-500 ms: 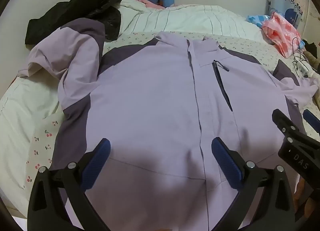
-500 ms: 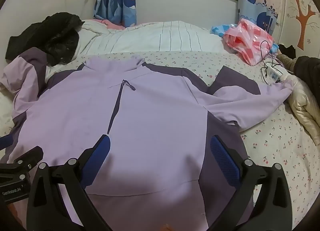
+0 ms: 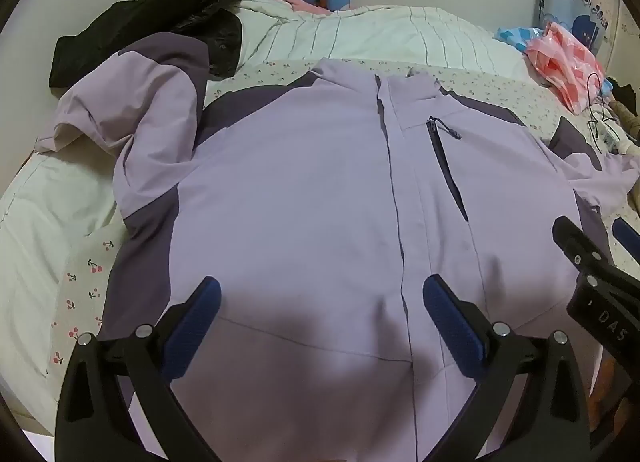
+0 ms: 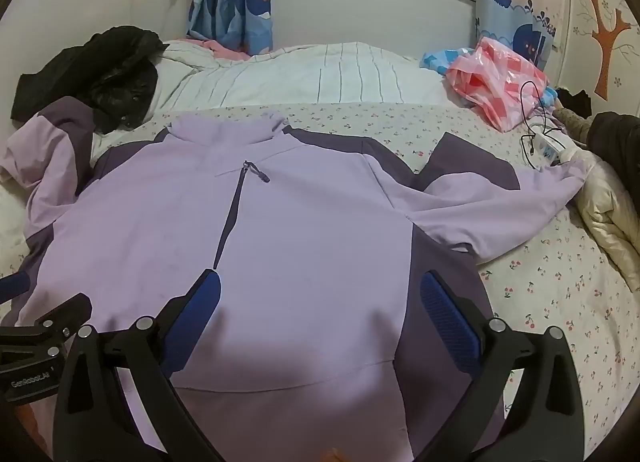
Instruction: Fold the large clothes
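A lilac jacket [image 3: 304,198] with dark purple side panels lies front up and zipped on the bed, collar away from me; it also shows in the right wrist view [image 4: 304,222]. Its left sleeve [image 3: 132,110] is bunched up at the far left. Its right sleeve [image 4: 492,198] stretches out to the right. My left gripper [image 3: 322,298] is open and empty above the lower left front. My right gripper [image 4: 320,294] is open and empty above the lower right front, and it shows at the right edge of the left wrist view [image 3: 600,274].
A black garment [image 3: 148,26] lies at the far left by the sleeve. A striped white duvet [image 4: 304,74] lies behind the collar. A pink plastic bag [image 4: 500,82], a cable with a power strip [image 4: 544,138] and a beige quilted coat [image 4: 608,214] lie at the right.
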